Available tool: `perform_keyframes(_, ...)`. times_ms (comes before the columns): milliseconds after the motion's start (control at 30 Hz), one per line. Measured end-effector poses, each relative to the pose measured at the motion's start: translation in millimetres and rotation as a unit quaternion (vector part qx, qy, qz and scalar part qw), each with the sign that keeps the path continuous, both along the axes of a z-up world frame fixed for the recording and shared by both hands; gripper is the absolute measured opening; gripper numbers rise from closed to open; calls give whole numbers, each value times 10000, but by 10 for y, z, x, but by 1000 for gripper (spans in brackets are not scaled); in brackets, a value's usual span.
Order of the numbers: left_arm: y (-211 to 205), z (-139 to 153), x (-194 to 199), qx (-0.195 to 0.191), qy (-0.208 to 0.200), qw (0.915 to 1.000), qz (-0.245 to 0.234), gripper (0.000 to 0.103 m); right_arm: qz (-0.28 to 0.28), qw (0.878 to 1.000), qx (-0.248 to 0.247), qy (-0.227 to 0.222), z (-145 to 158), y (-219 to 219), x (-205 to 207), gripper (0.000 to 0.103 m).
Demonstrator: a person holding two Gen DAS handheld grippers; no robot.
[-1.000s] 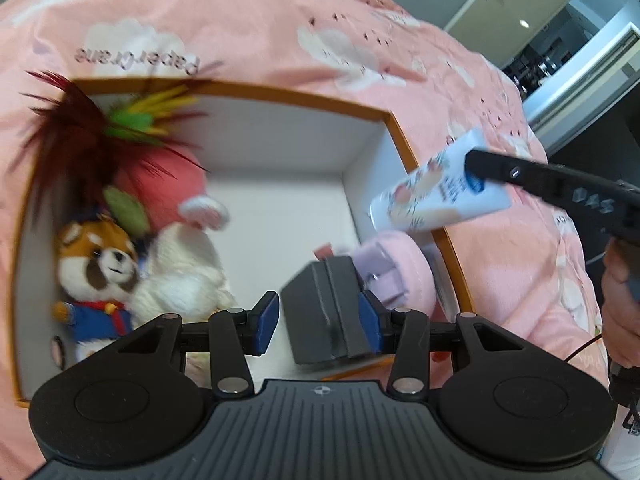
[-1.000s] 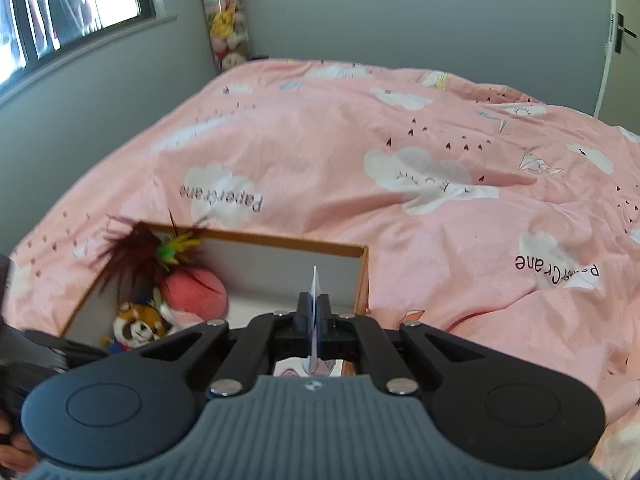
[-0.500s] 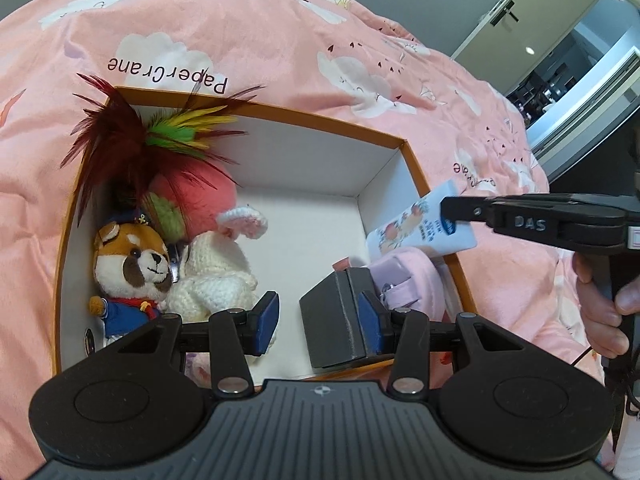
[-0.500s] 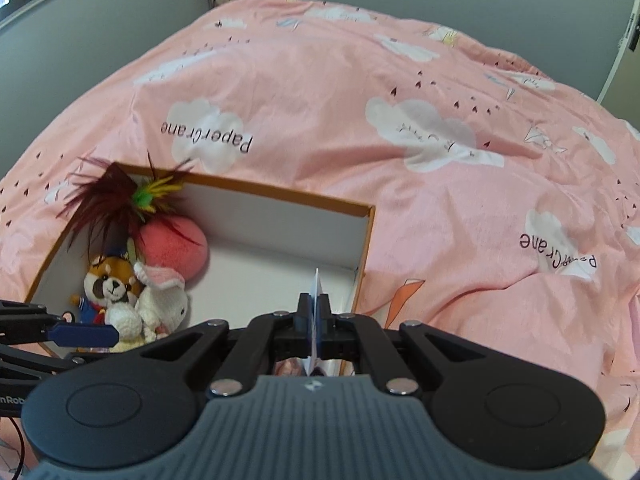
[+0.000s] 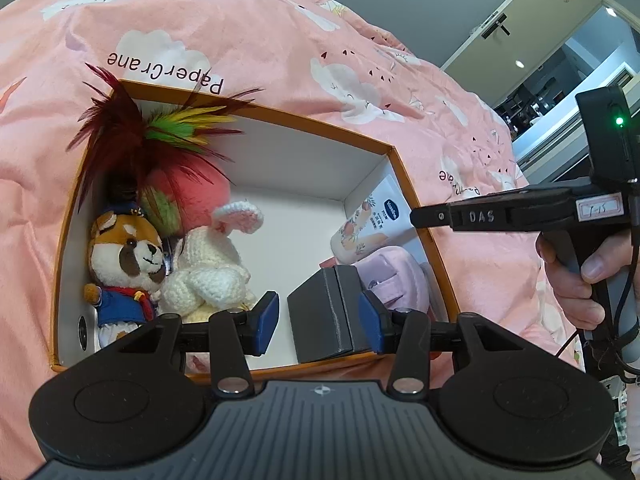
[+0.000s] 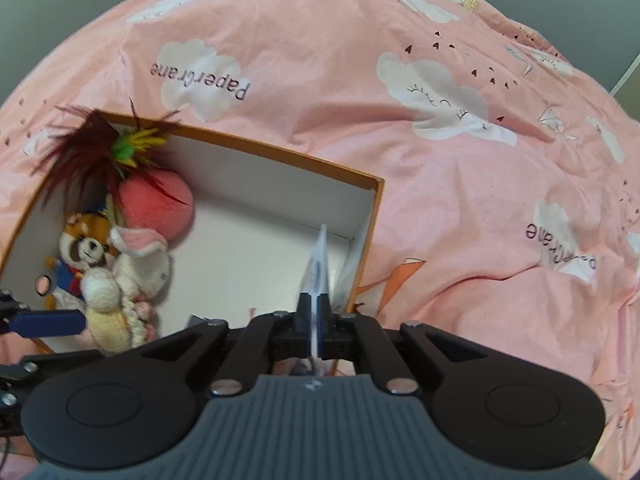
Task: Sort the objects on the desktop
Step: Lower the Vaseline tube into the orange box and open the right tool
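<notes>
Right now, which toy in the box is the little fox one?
Find the orange-edged box on the pink bedspread and look in its left end. The fox plush sits under the feathers, beside the cream knitted bunny. Only it wears a blue jacket.

A: The box point(image 5: 400, 168) at twelve o'clock looks like matt card; the tube point(image 5: 370, 226) at two, glossy plastic.

B: The bedcover point(image 6: 360, 100) is soft printed cloth, the red panda toy point(image 5: 124, 256) plush.

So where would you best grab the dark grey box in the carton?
Across its two flat side faces, coming from above: the dark grey box stands upright near the carton's front wall, top exposed. The open left gripper already straddles it, jaws either side.
</notes>
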State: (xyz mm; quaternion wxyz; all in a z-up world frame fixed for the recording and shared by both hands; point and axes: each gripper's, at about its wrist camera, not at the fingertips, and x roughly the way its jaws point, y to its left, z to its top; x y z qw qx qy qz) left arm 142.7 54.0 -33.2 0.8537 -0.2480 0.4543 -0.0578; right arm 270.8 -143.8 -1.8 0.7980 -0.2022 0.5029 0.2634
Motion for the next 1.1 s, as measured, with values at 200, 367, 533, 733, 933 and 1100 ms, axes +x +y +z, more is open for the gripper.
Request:
perform_keyframes(200,23,-28,-6,-14,40,10000,60,52,-33,9998,102,-163,7,51,76,16)
perform_keyframes(367,35,-22,-14,-10,21,10000,80,52,-38,10000,-2,7,-146,73,123,6)
perform_keyframes(533,31,-39,-7,-11,55,10000,75,52,-99,9998,153,24,-98,-12,80,0)
perform_keyframes(733,16,-21,-16,-10,39,10000,77,52,-167,9997,180,-95,64,-107,14,0)
perform_keyframes(933,8,-10,-29,11,35,10000,91,52,-59,9992,379,-112,103,-115,-33,6)
perform_keyframes(1100,-3,5,-42,32,29,10000,78,53,-84,9994,325,-78,-7,-42,93,21)
